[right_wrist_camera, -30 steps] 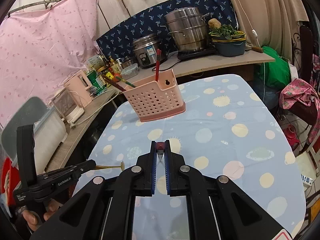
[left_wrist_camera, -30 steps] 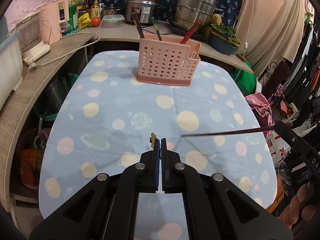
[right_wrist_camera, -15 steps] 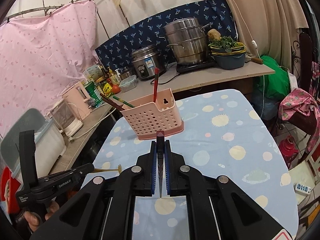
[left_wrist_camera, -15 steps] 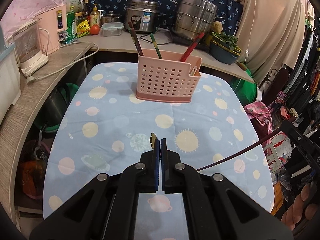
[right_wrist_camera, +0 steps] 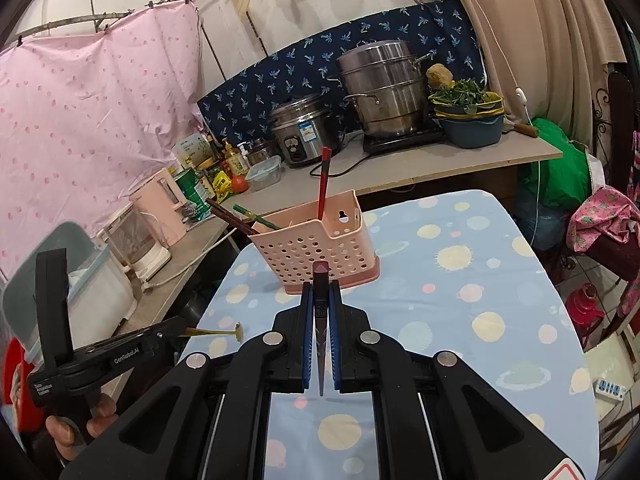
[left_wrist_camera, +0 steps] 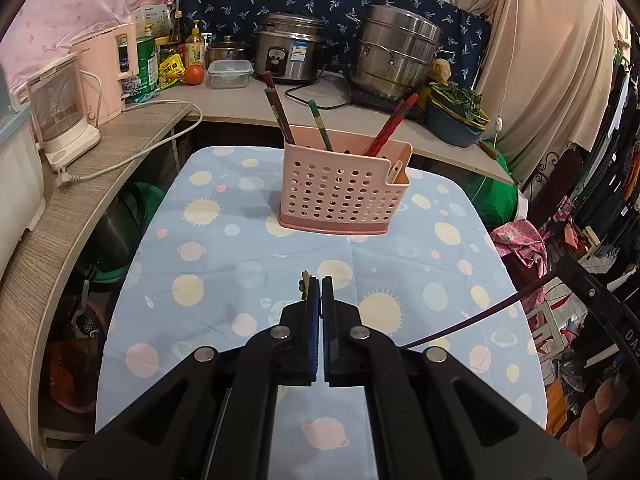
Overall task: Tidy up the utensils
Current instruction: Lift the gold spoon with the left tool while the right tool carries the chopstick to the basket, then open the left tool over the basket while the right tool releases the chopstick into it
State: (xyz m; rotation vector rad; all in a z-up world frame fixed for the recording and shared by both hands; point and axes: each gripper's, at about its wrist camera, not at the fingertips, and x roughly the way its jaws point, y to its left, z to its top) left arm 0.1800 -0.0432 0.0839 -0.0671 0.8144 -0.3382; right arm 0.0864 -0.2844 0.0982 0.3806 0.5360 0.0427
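Far left, a counter (left_wrist_camera: pixel 132 128) runs along the table edge; on it a clear jug (left_wrist_camera: pixel 60 108) and a pink kettle (left_wrist_camera: pixel 108 72), with a tomato (left_wrist_camera: pixel 195 74) and a lidded box (left_wrist_camera: pixel 231 73) further back.

Left gripper (left_wrist_camera: pixel 320 284) — jaws clenched on a thin gold utensil (left_wrist_camera: pixel 305 282). In the left wrist view only its small decorated tip shows, poking out just past the fingertips. In the right wrist view the same gripper (right_wrist_camera: pixel 176 330) sits low at the left, a hand (right_wrist_camera: pixel 76 428) around its handle, and the gold piece (right_wrist_camera: pixel 216 333) sticks out sideways over the table's left edge, flared end outermost.

Table (left_wrist_camera: pixel 224 256) is covered in a light blue cloth with pale dots and suns.

Centre, toward the far end of the table: pink perforated caddy (left_wrist_camera: pixel 340 192), upright on the cloth. Inside it a dark chopstick (left_wrist_camera: pixel 278 108) and a green one (left_wrist_camera: pixel 320 124) lean left; red chopsticks (left_wrist_camera: pixel 392 124) lean right.

Behind the caddy on the back counter, a rice cooker (left_wrist_camera: pixel 292 52) and a steel steamer (left_wrist_camera: pixel 394 52).

Right gripper (right_wrist_camera: pixel 321 300) — jaws closed on a dark red chopstick (right_wrist_camera: pixel 321 280), held lengthwise between the pads, blunt end forward and pointing at the caddy (right_wrist_camera: pixel 320 252); gripper is above the cloth, short of the caddy. From the left wrist view that chopstick (left_wrist_camera: pixel 472 322) appears as a long dark line slanting in from the right.

Far right, a blue basin of greens (left_wrist_camera: pixel 456 116).
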